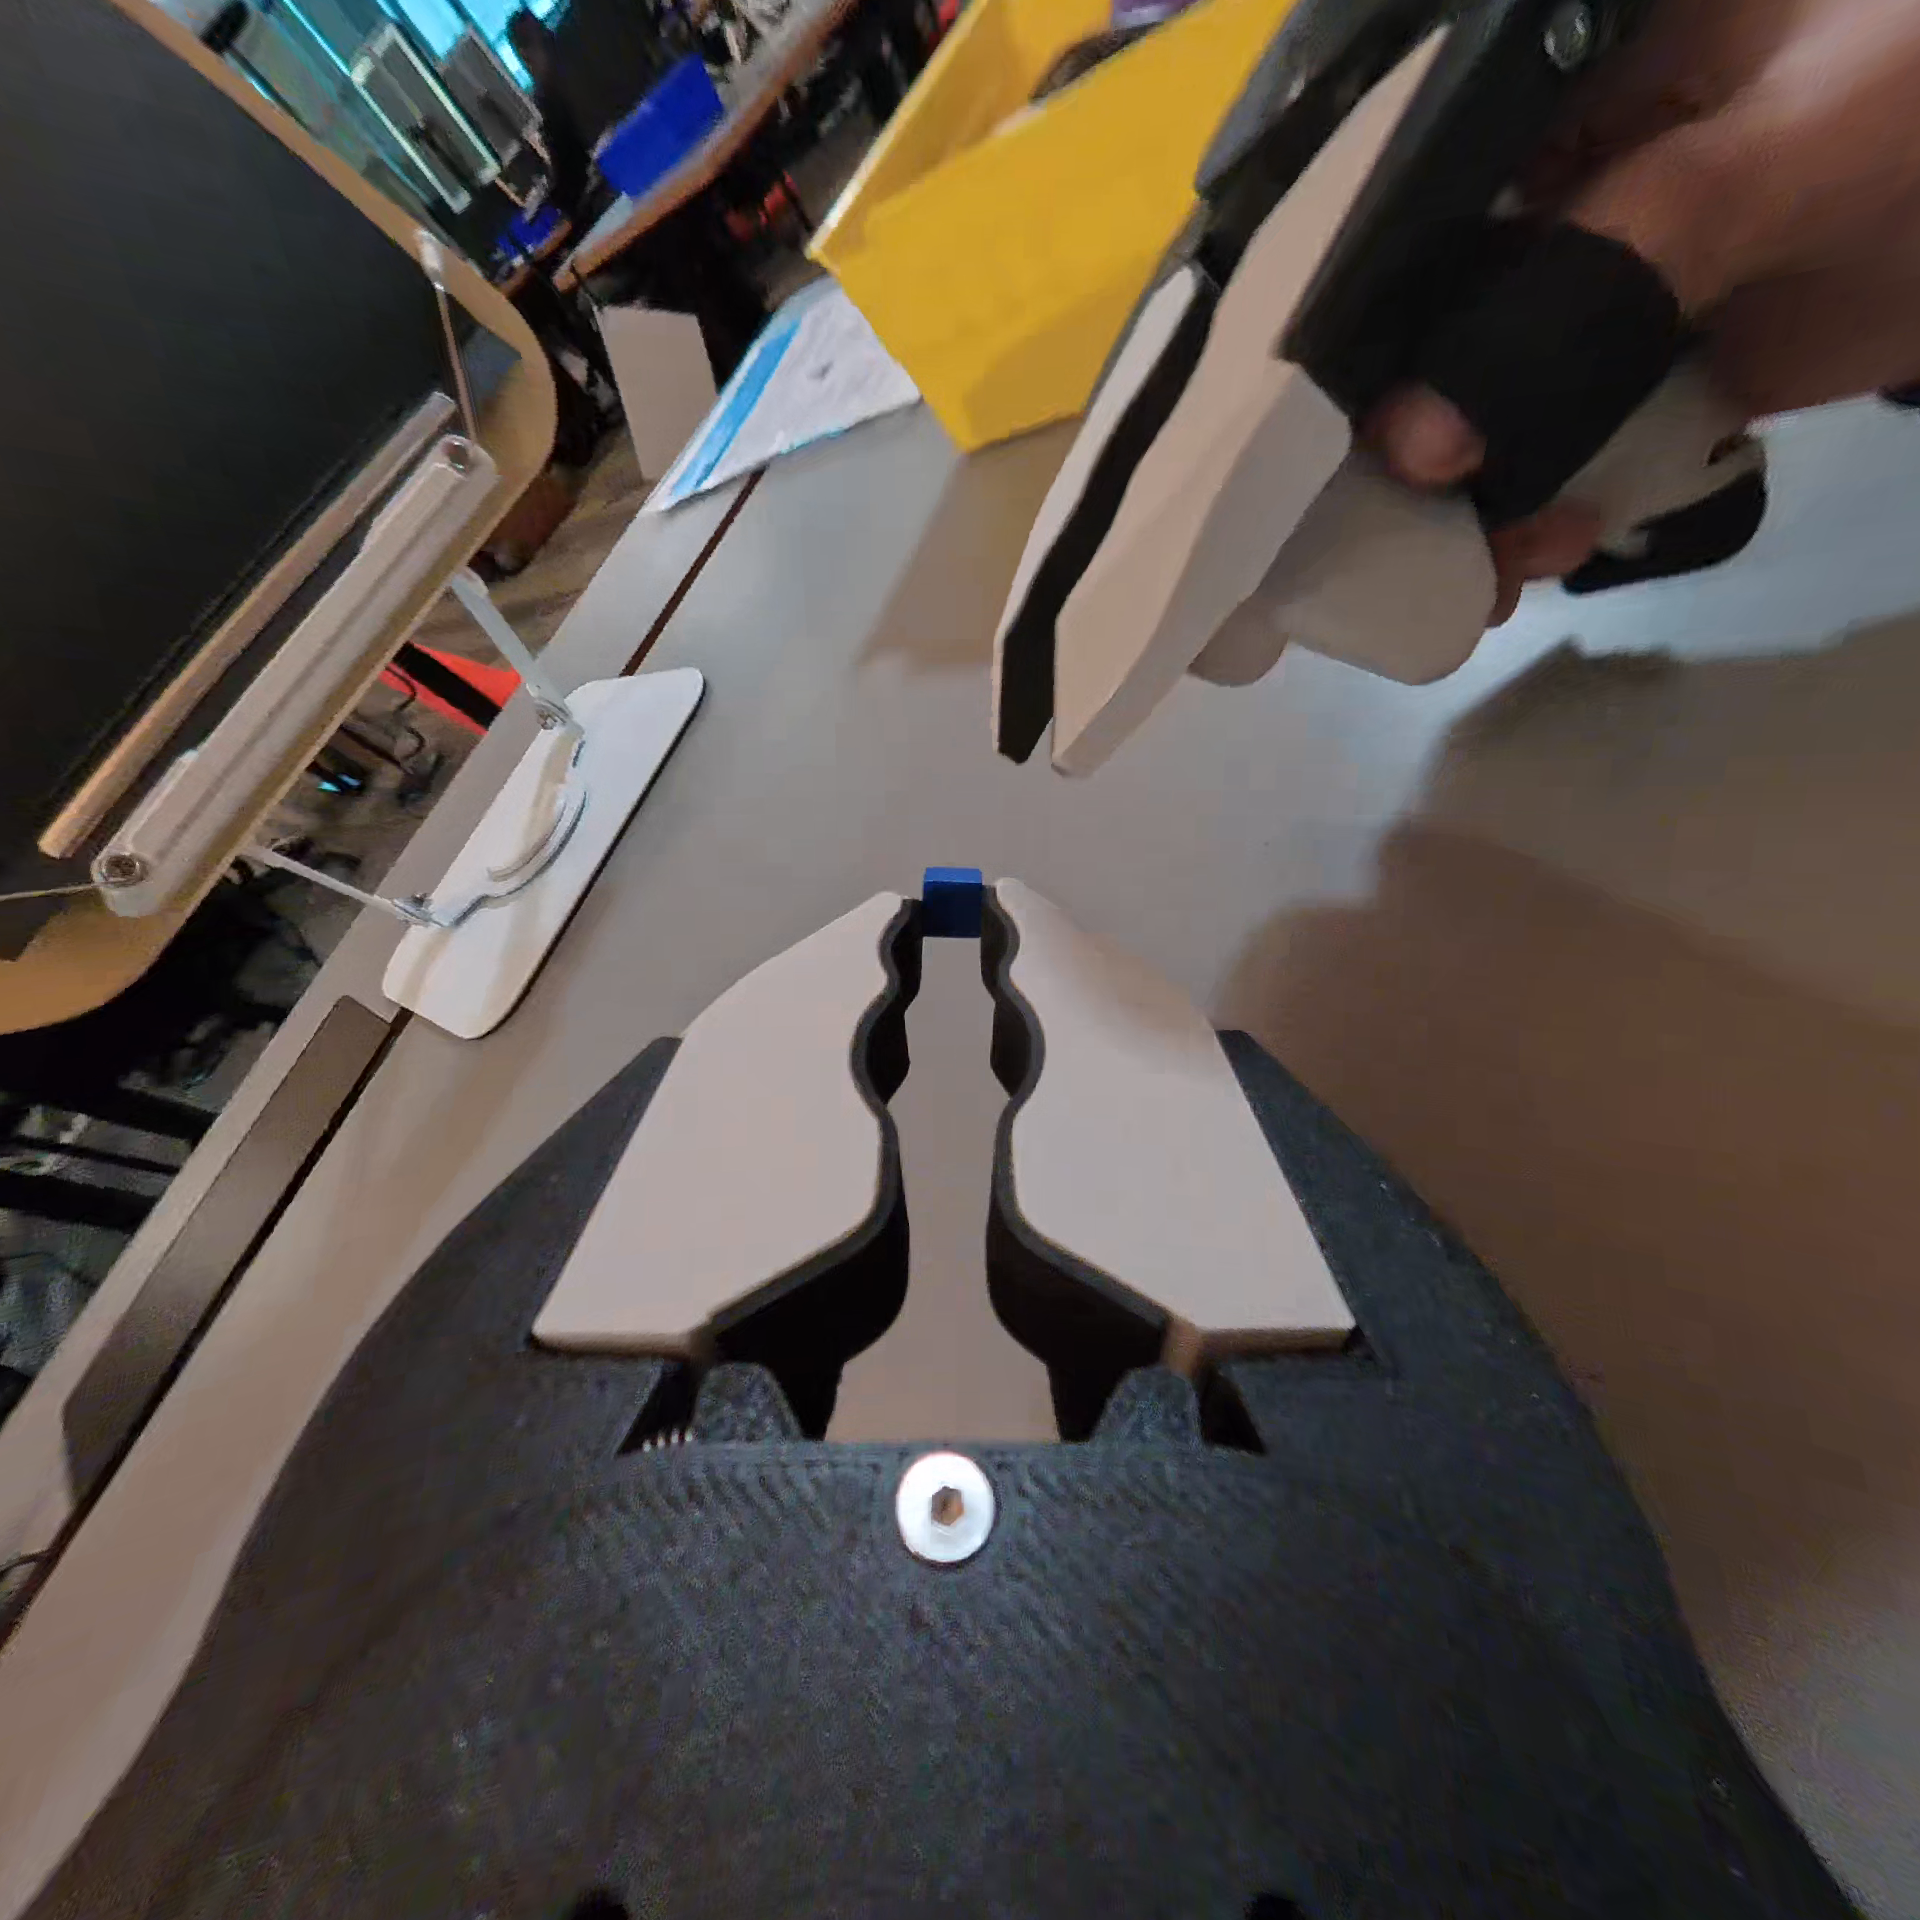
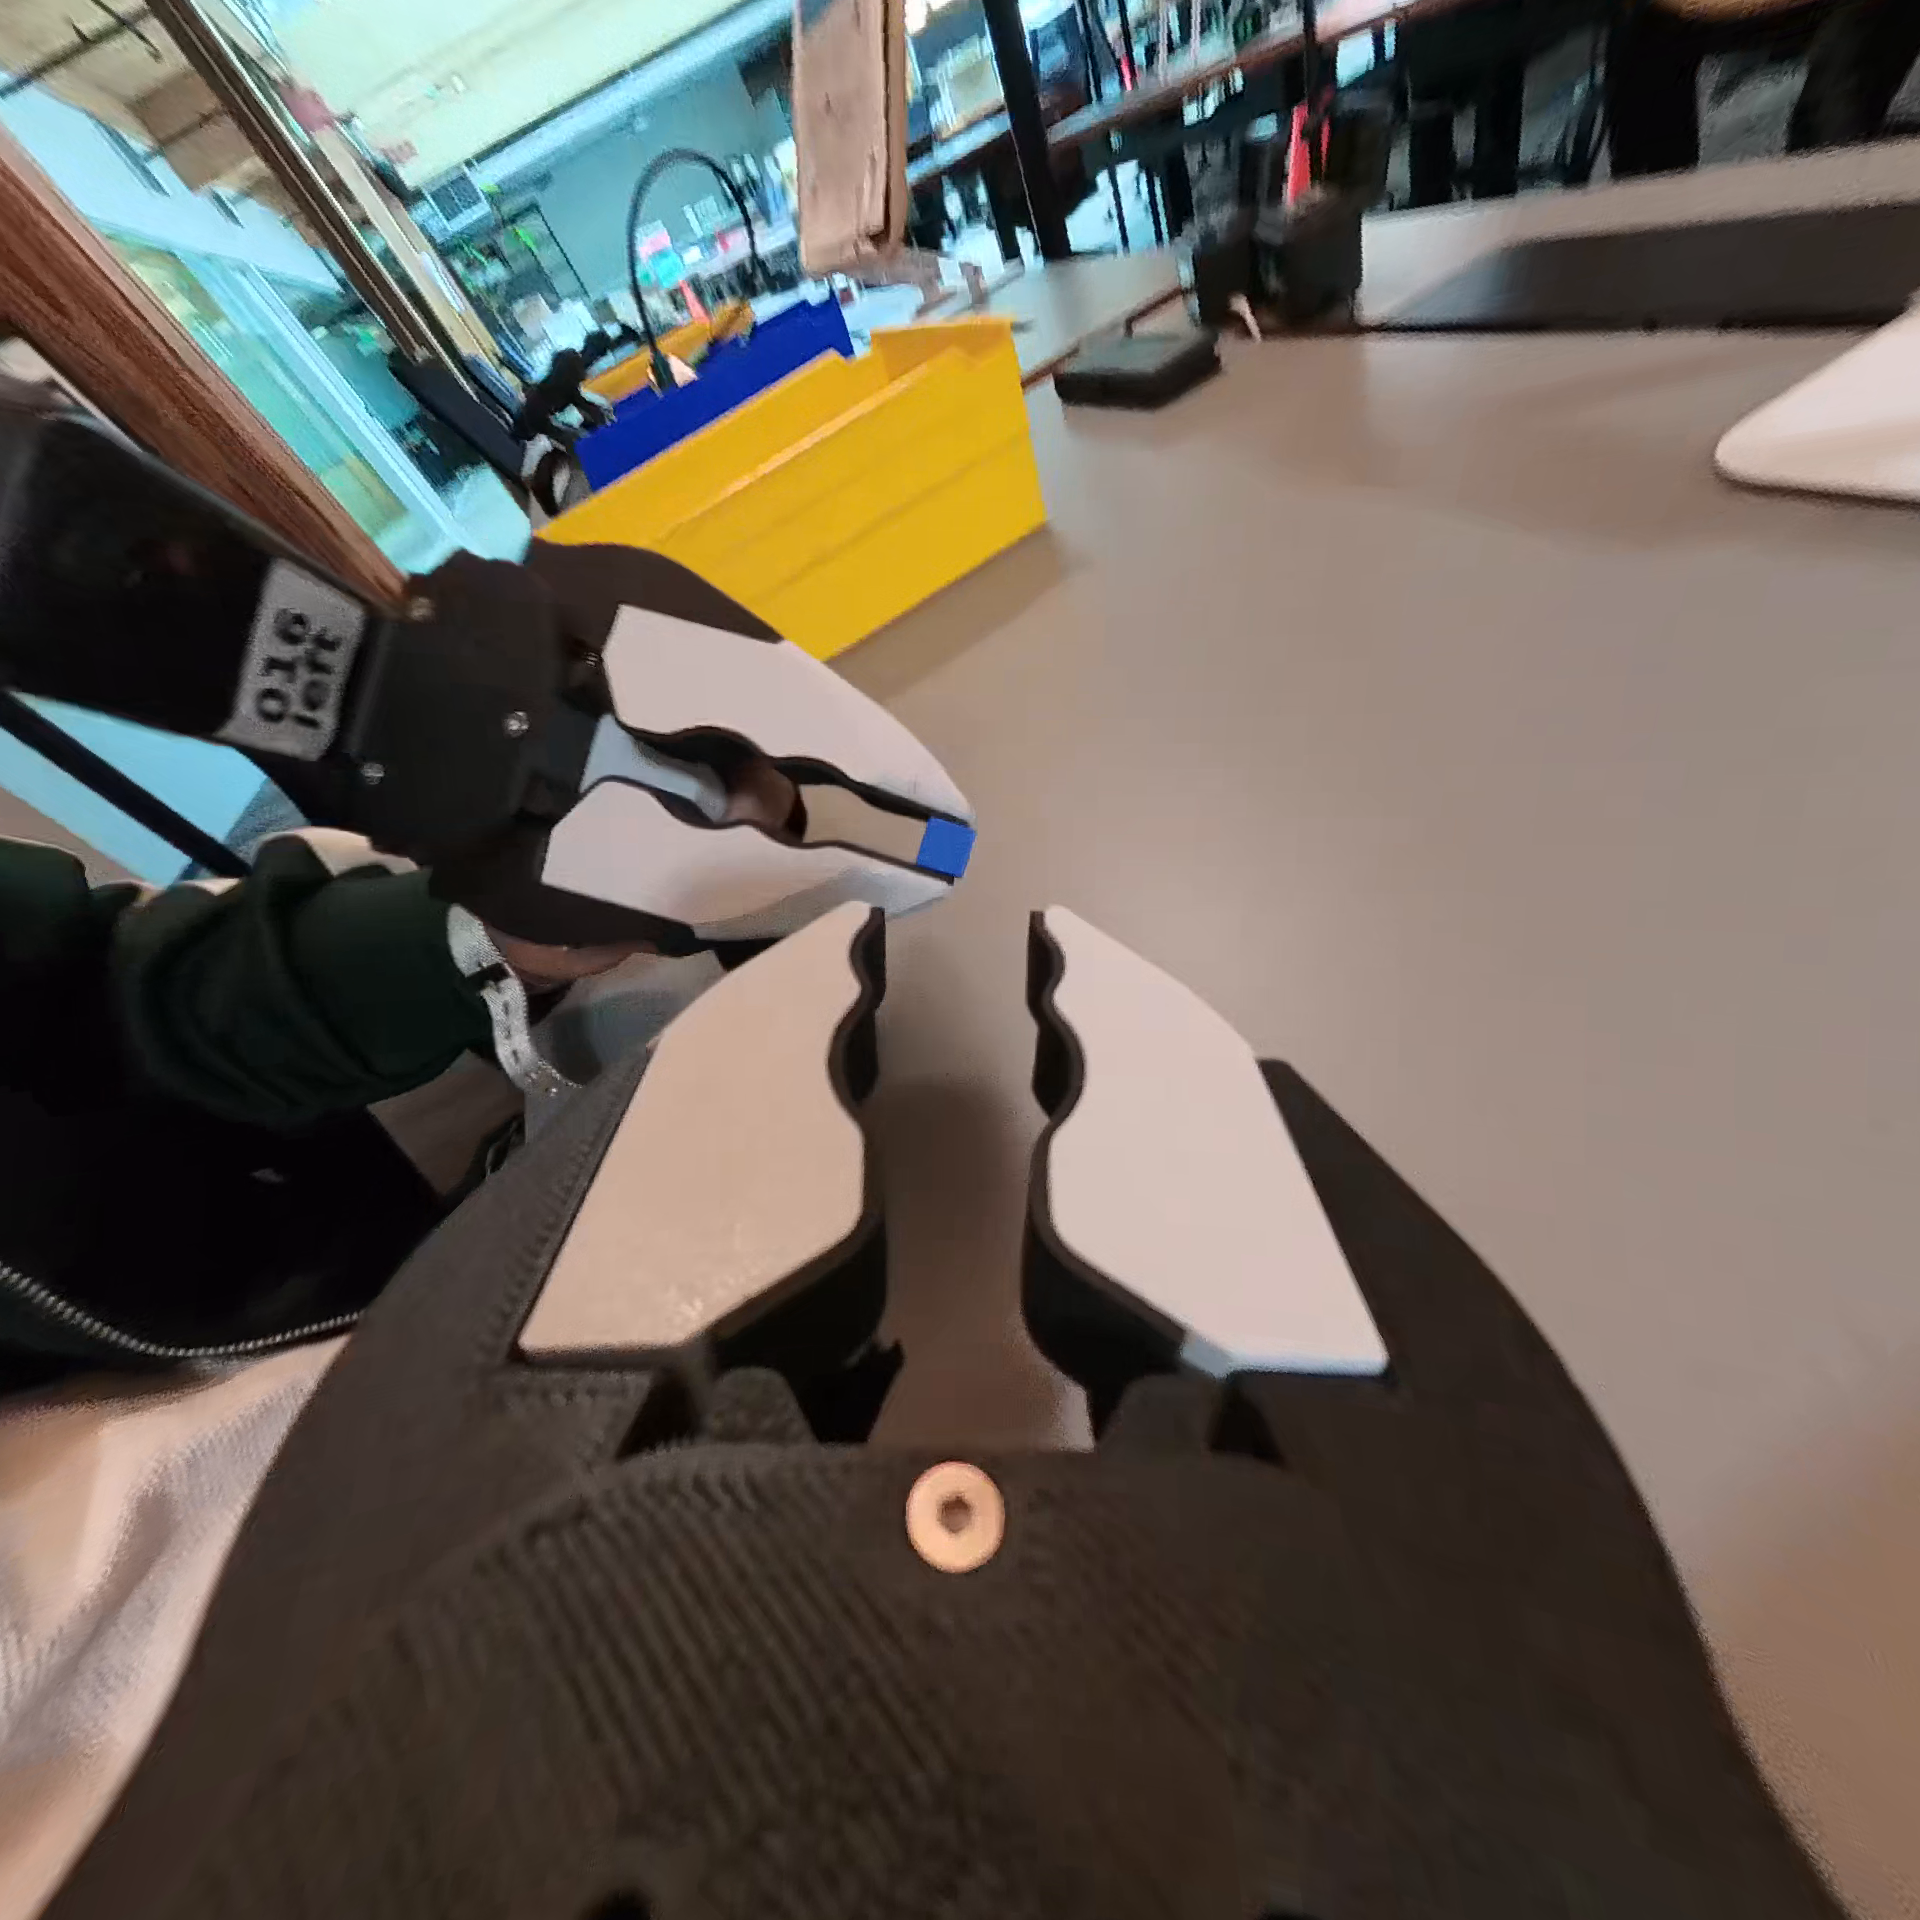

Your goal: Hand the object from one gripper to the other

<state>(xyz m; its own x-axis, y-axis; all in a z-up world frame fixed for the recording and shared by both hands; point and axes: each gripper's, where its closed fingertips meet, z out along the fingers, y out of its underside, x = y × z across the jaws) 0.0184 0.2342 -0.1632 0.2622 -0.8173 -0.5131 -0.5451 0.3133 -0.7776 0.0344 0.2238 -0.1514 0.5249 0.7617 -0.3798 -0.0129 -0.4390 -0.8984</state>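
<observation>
Left gripper point(image 1: 953, 914) pinches the small blue cube point(image 1: 952, 902) at its fingertips above the table point(image 1: 1558, 1039). Right gripper point(image 2: 956, 920), jaws parted and empty, nears; handover pending, it must straddle the cube.

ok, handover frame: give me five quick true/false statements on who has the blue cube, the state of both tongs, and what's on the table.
1. The left tongs are shut on the blue cube. True.
2. The cube sits deep at the base of the left fingers. False: it is pinched right at the fingertips.
3. The right tongs already grip the cube. False: they are open, with a clear gap between the fingers, and the cube is still off to their left in the right wrist view.
4. A yellow bin stands on the table beyond the tongs. True.
5. The cube is resting on the table. False: it is held clear of the table.
</observation>
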